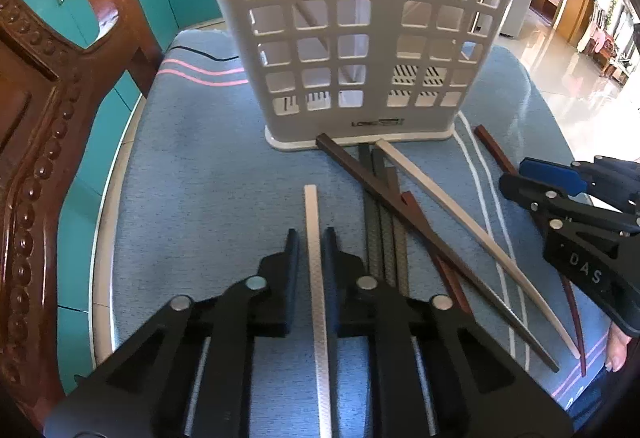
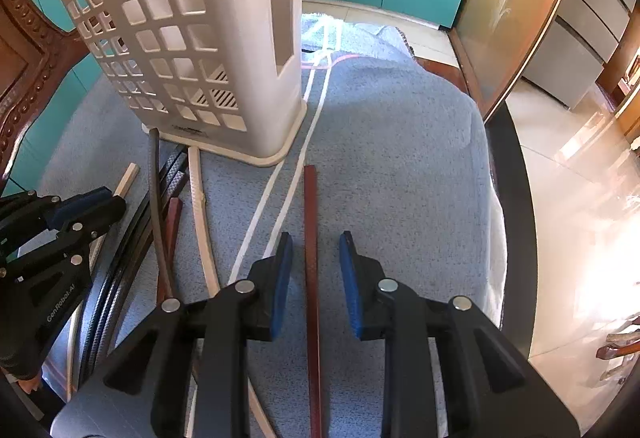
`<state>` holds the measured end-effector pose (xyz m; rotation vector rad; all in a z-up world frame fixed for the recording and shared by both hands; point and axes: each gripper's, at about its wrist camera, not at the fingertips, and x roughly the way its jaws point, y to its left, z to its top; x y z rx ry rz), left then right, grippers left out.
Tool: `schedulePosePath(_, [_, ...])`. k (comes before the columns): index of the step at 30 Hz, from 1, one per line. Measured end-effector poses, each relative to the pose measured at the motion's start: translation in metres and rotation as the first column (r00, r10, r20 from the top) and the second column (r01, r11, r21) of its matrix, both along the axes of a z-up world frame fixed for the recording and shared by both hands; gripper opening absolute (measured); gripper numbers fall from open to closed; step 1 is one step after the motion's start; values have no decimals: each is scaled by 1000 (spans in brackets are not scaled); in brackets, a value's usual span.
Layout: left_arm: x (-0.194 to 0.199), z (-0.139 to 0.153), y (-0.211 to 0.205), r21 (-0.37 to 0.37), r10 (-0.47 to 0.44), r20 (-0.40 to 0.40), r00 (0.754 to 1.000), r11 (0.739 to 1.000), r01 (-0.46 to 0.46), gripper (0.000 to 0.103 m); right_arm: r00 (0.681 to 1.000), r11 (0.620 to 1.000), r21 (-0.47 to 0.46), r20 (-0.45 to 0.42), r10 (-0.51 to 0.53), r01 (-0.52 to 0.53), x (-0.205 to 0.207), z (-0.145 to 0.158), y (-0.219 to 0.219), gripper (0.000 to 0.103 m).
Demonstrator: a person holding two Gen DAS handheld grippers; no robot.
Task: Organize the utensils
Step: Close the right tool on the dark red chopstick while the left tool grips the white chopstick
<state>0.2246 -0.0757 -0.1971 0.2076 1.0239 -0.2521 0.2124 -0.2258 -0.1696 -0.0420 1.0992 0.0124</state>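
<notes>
Left wrist: both grippers lined up on chopsticks, none in holder yet

L gripper (image 1: 312,250) – fingers close either side of a pale silver-white chopstick (image 1: 314,238), pads look to be touching it or nearly so; read as clamped on it, though stick seems to lie on the blue cloth (image 1: 180,178) rather than lifted. Can't tell for certain if lifted.

R gripper (image 2: 316,266) – jaws apart, straddling a red-brown chopstick (image 2: 311,246) w/ clear gaps both sides; not gripping. Stick lies flat, tip pointing toward the white slotted utensil holder (image 2: 192,50).

Loose pile just beside L gripper, ends butting holder base: dark brown chopstick (image 1: 380,194), grey textured pair (image 1: 384,238), a cream chopstick (image 1: 440,198). Holder upright, far side of cloth; compartments mostly empty as far as lattice shows.

Handling judgement: sticks light, stiff, thin, prob. slick lacquer/plastic – will pivot or slip if pinched near an end. Best hold approx. mid-length to thick end, pads square across the flat faces, so tip can be tilted down into holder top. Low profile on soft cloth – fingers need to press into fabric to get under. Risk: nudging pile, tipping light holder
</notes>
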Motion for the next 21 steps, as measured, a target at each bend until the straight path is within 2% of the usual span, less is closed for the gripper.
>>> schedulePosePath(3, [-1, 0, -4, -4, -1, 0, 1000, 1000, 1, 9, 1000, 1000, 2, 0, 6, -6, -1, 0, 2, 24])
schedulePosePath(5, [-2, 1, -4, -4, 0, 2, 1000, 1000, 0, 8, 1000, 1000, 10, -1, 12, -12, -2, 1, 4, 15])
schedulePosePath(8, [-1, 0, -4, -13, 3, -1, 1000, 1000, -4, 8, 1000, 1000, 11, -3, 24, -24, -4, 1, 9, 9])
schedulePosePath(21, [5, -2, 11, -25, 10, -6, 1000, 1000, -10, 8, 1000, 1000, 12, -3, 24, -24, -9, 2, 19, 9])
